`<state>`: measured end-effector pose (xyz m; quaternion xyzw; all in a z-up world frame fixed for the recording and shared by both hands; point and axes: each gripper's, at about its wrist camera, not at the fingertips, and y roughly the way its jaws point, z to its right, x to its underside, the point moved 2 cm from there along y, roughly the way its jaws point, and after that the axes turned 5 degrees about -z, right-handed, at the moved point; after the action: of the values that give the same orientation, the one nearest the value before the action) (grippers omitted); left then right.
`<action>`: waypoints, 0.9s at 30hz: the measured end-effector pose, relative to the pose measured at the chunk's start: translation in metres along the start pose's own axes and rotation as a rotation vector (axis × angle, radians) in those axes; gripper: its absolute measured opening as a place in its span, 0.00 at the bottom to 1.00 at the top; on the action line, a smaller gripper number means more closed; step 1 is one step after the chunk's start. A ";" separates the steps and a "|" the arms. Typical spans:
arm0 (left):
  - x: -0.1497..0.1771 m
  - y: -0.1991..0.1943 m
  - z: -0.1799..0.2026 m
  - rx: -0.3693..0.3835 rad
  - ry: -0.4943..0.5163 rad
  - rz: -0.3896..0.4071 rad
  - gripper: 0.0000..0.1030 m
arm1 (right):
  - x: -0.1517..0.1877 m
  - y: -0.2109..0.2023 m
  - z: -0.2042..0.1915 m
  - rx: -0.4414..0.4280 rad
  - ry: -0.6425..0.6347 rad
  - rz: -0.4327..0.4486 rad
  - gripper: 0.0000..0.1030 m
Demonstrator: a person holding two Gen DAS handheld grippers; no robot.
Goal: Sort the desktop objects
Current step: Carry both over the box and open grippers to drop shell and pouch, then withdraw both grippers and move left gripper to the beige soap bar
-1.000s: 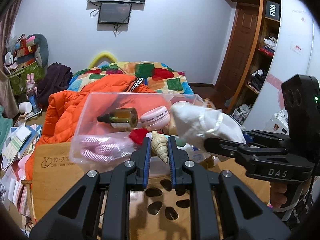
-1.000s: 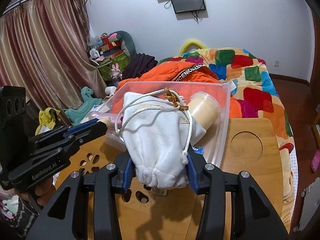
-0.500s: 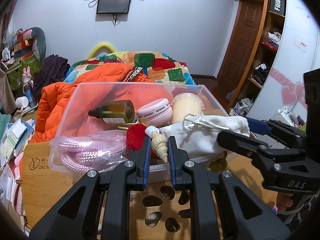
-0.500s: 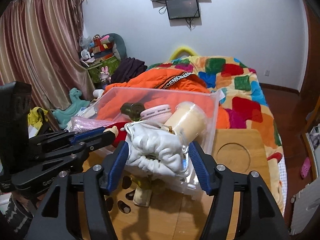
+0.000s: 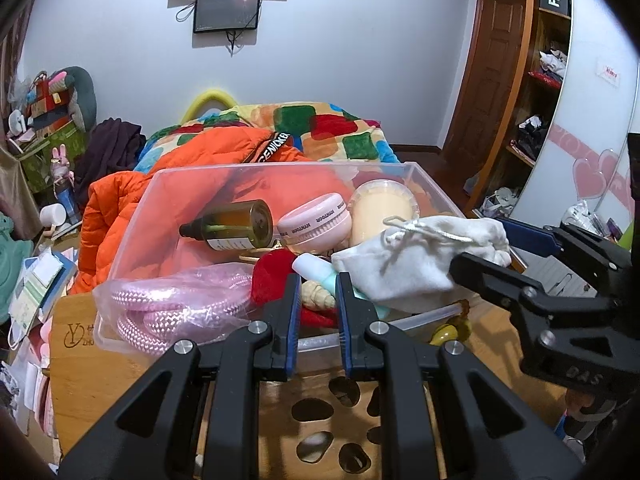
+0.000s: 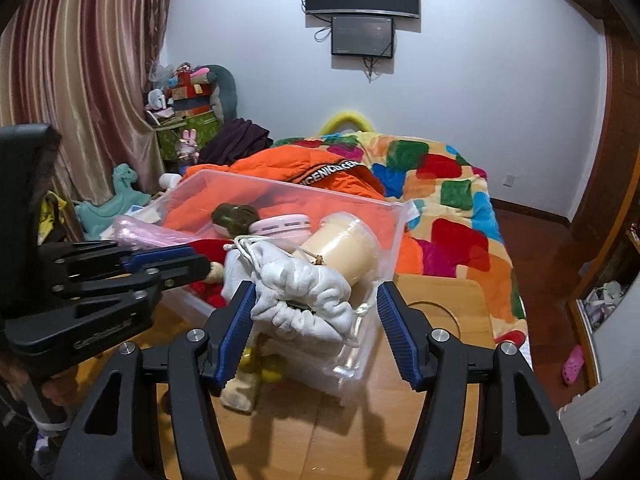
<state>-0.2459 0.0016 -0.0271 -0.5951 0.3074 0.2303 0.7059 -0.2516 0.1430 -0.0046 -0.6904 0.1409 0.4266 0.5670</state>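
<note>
Jaws: left gripper (image 5: 316, 300) clamped on a seashell (image 5: 318, 299); right gripper (image 6: 314, 322) spread wide.
A white pouch (image 6: 296, 292) is seen between the right jaws, draped over the clear bin (image 6: 394, 236).

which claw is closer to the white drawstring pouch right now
Right. The right claw is open with the white drawstring pouch lying between its fingers, on the clear bin's near corner. The left claw is beside the pouch, shut on a small seashell.

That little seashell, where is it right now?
The seashell sits pinched between the left tongs, over the near edge of the clear bin, with the red plush on its left and the white drawstring pouch on its right.
</note>
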 end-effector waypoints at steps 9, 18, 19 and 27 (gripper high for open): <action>0.002 -0.016 -0.001 0.025 -0.016 0.010 0.16 | 0.001 -0.019 0.005 -0.016 0.029 0.037 0.56; 0.014 -0.047 0.012 0.041 0.003 0.046 0.22 | 0.007 -0.059 0.006 -0.019 0.043 0.094 0.62; 0.017 -0.048 0.013 0.043 0.006 0.046 0.23 | 0.010 -0.062 0.005 -0.018 0.044 0.096 0.64; 0.044 -0.035 0.031 0.061 0.020 -0.021 0.29 | 0.037 -0.062 0.001 -0.042 0.060 0.060 0.64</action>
<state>-0.1859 0.0238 -0.0306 -0.5788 0.3152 0.2076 0.7229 -0.1878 0.1745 0.0084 -0.7102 0.1695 0.4253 0.5348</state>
